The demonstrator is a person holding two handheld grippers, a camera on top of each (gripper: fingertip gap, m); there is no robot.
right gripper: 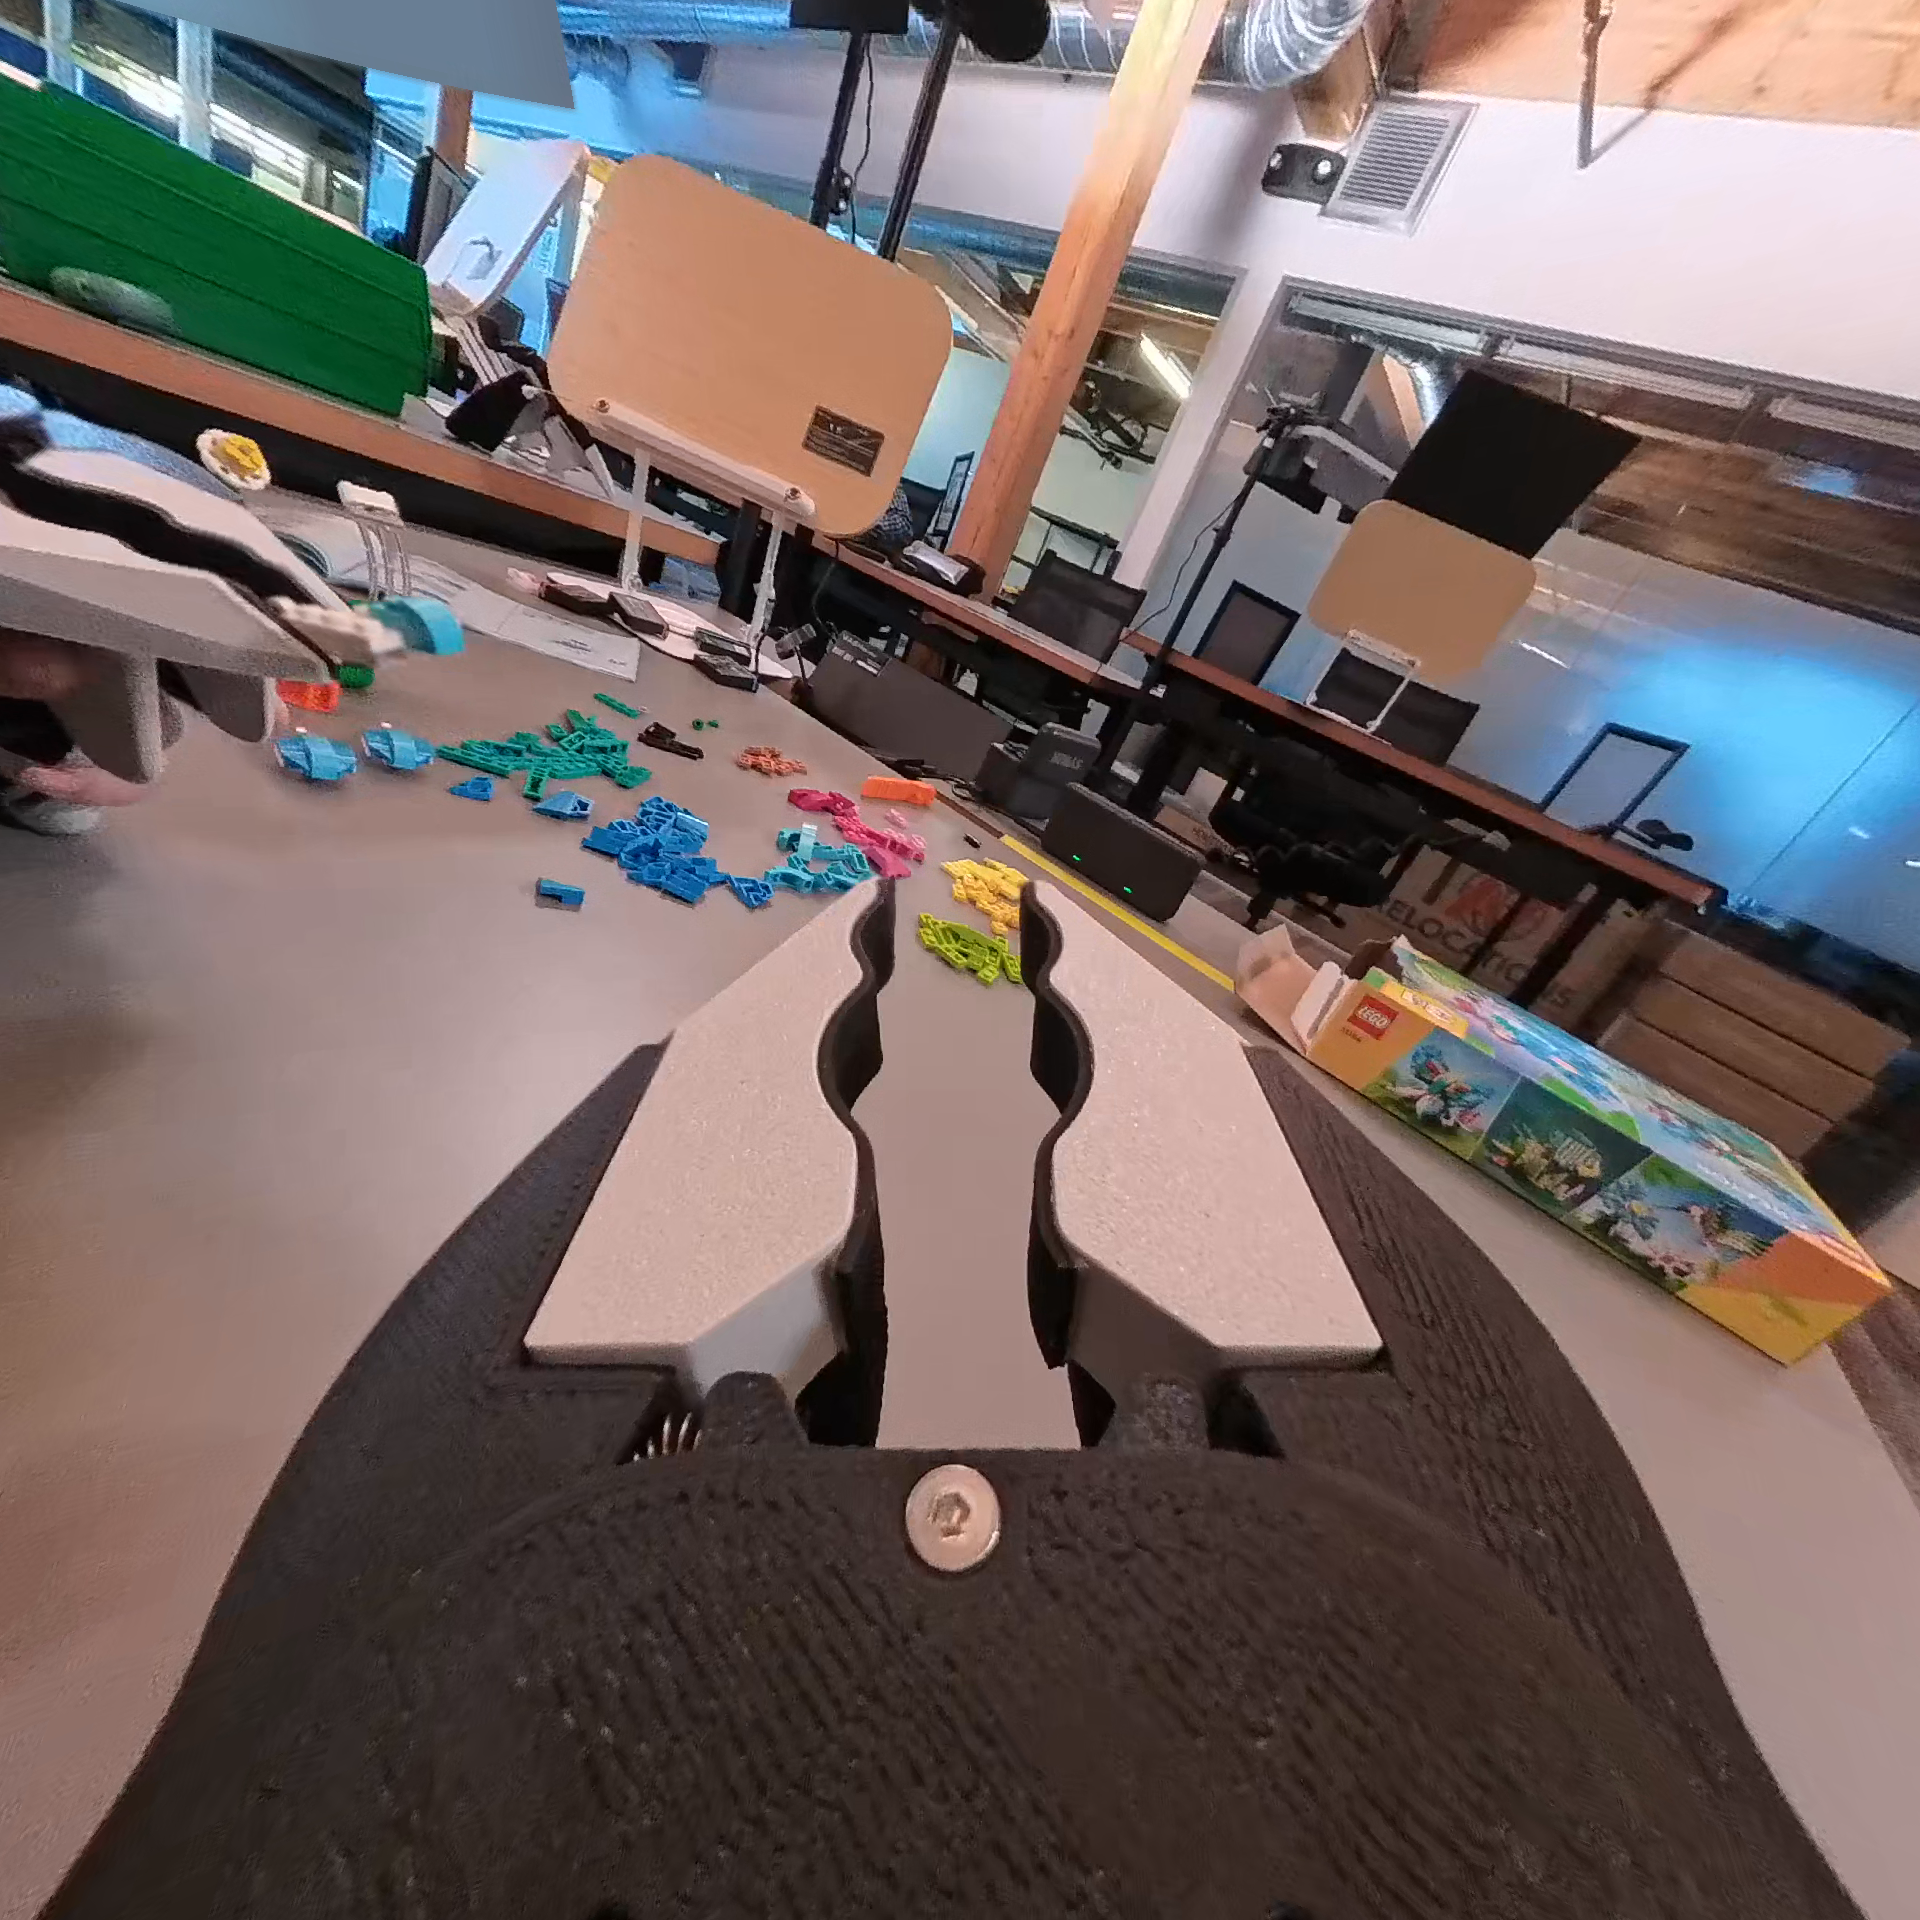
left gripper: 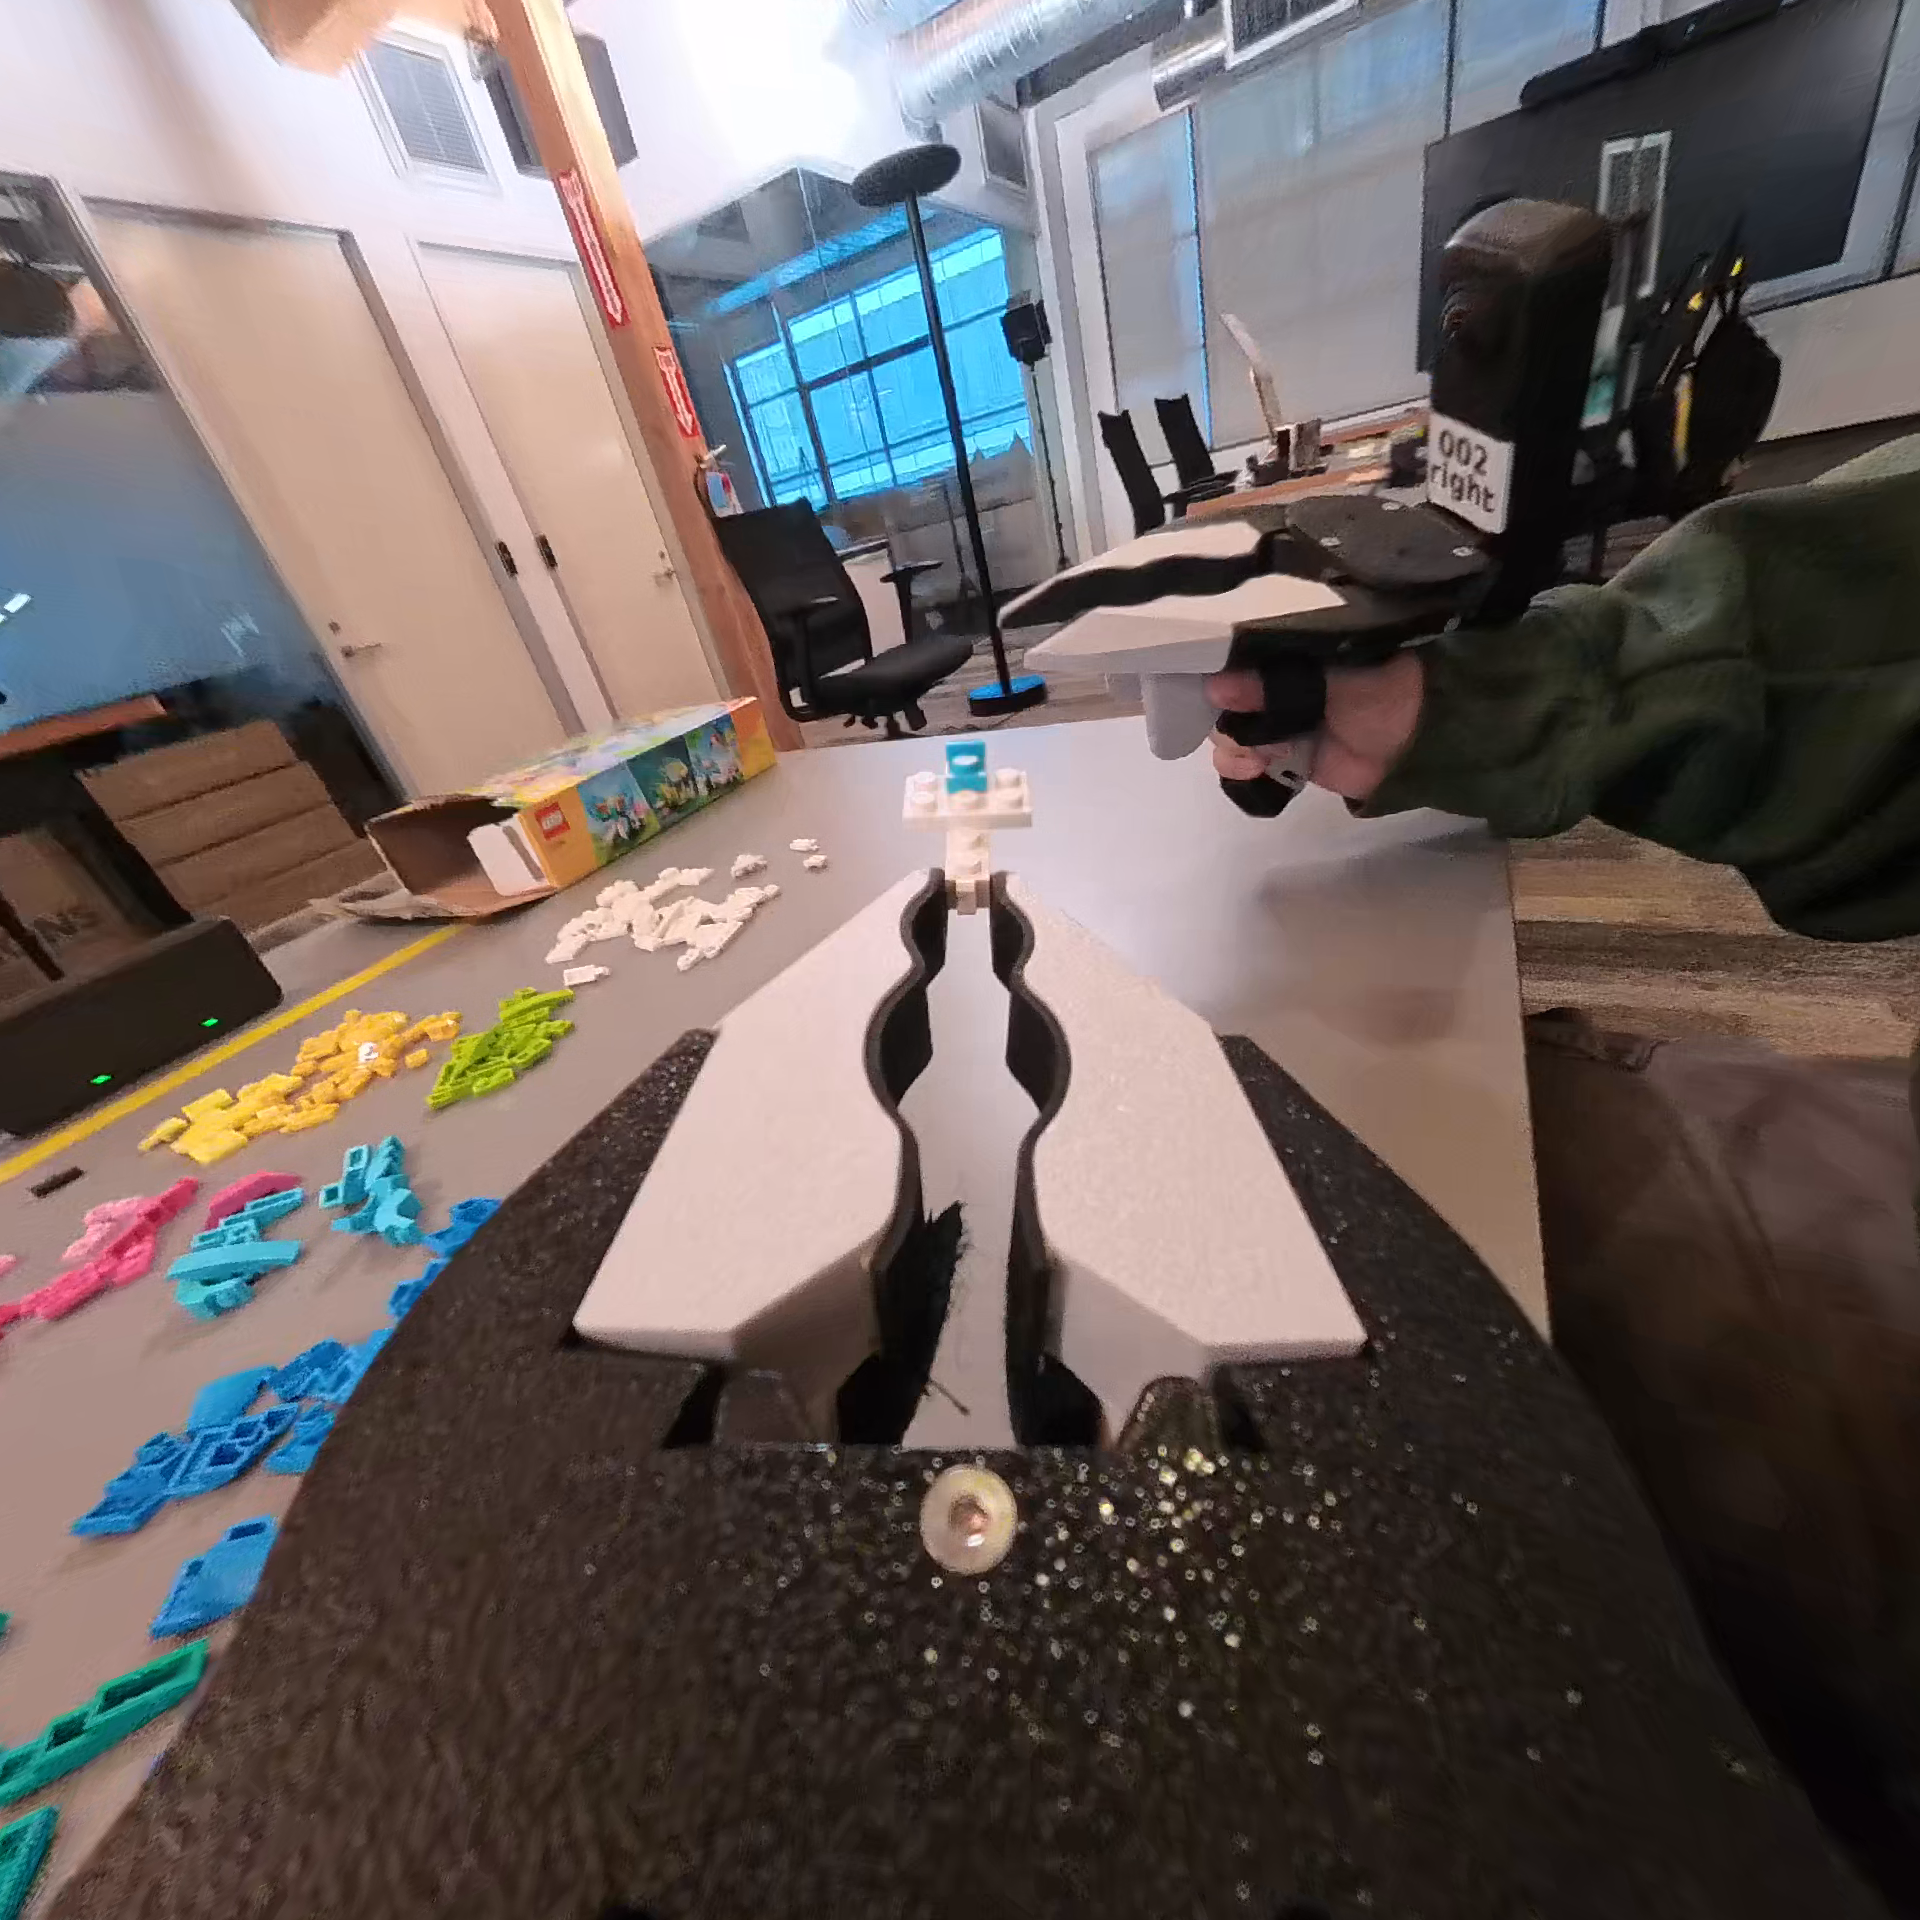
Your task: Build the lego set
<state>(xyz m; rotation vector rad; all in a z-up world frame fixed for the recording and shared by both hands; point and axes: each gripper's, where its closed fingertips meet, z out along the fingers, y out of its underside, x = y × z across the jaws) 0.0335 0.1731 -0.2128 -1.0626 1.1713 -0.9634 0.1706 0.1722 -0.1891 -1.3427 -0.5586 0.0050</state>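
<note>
A grey table (right gripper: 260, 1039) carries a yellow tape line (right gripper: 1117, 912) along its far edge, with a black box showing green indicator lights (right gripper: 1122, 857) just beyond it. Behind the table stand a wooden post (left gripper: 623, 343), two white doors (left gripper: 416, 499), black office chairs (left gripper: 831, 623) and a black pole on a blue round base (left gripper: 961, 447). A tan rounded panel on a white stand (right gripper: 748, 343) rests near scattered papers (right gripper: 561, 629).
</note>
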